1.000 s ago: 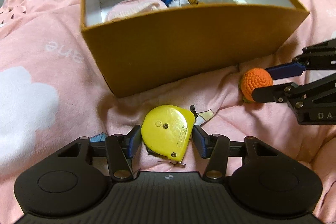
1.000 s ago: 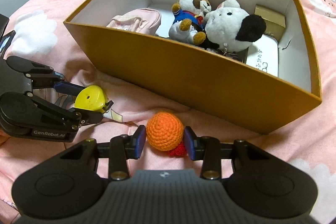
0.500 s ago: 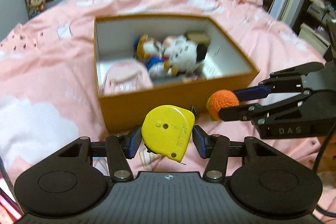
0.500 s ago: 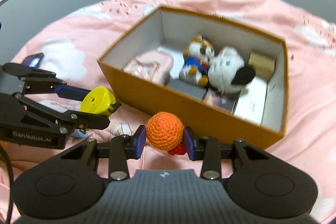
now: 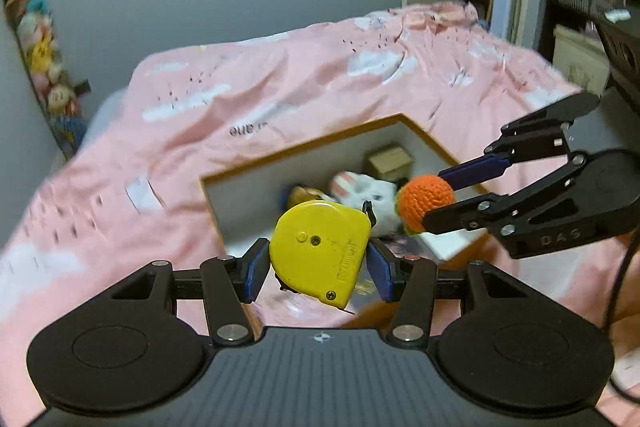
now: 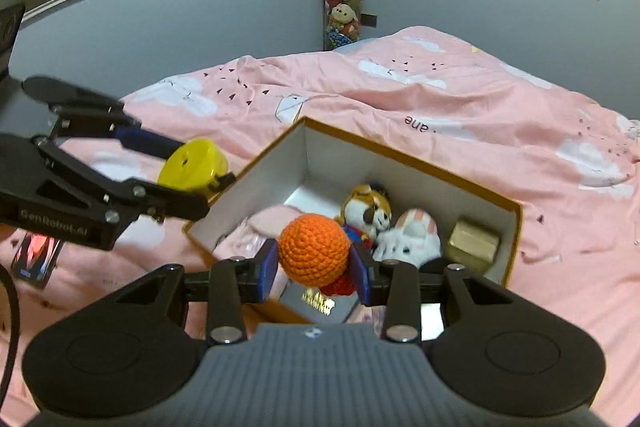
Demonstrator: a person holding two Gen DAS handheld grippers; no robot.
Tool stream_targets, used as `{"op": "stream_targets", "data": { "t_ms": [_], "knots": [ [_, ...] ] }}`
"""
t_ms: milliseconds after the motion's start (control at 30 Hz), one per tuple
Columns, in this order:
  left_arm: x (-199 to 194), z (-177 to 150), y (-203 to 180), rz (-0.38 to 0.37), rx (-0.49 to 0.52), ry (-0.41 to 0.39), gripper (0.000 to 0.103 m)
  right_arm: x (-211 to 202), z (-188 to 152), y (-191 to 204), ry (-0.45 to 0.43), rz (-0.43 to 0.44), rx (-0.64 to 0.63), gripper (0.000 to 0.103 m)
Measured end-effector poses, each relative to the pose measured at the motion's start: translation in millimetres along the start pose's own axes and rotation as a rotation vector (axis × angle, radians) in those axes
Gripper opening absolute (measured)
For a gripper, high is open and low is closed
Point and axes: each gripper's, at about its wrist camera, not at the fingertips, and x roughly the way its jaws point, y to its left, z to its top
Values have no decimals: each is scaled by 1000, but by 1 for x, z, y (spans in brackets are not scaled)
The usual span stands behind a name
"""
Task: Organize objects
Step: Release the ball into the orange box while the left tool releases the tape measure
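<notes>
The left tongs [image 5: 318, 265] pinch a yellow tape measure [image 5: 320, 251] above the box [image 6: 516, 227] on the bed [image 6: 440, 99]. The right tongs [image 6: 314, 267] pinch an orange ball [image 6: 313, 249] over it.

Landmark: orange box [image 6: 408, 157]
Grippers: 2; left gripper [image 5: 318, 263] and right gripper [image 6: 314, 265], both held above the orange box
Yellow tape measures [image 5: 320, 251]: 1; clamped between the left gripper's fingers, above the orange box
Orange crochet balls [image 6: 313, 249]: 1; clamped between the right gripper's fingers, above the orange box
Plush toys inside the orange box: 2; brown plush [image 6: 366, 207] and white plush [image 6: 410, 237], side by side
Small gold boxes [image 6: 474, 241]: 1; inside the orange box, at its far right corner in the right wrist view
Pink fabric items [image 6: 266, 223]: 1; inside the orange box, left of the brown plush
Phones [image 6: 34, 257]: 1; on the bedding, well apart from the orange box, to its left
</notes>
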Motion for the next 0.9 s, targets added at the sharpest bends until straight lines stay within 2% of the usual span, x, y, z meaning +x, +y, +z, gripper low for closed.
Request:
{"op": "stream_targets", "data": {
  "t_ms": [133, 300, 367, 433, 500, 667, 900],
  "knots": [
    [33, 15, 2, 29, 136, 66, 60, 28, 14, -15, 8, 42, -4, 41],
    [82, 21, -5, 81, 364, 172, 60, 73, 25, -26, 15, 99, -59, 41],
    [100, 23, -6, 89, 433, 208, 60, 90, 31, -33, 18, 121, -40, 41],
    [116, 23, -6, 102, 489, 230, 60, 107, 39, -46, 30, 144, 34, 41],
    [130, 25, -3, 112, 515, 260, 60, 123, 45, -61, 39, 171, 128, 40],
    [156, 22, 2, 79, 582, 326, 60, 159, 52, -94, 72, 268, 346, 40],
    [185, 11, 5, 88, 648, 415, 60, 192, 51, -101, 118, 308, 439, 40]
  ]
}}
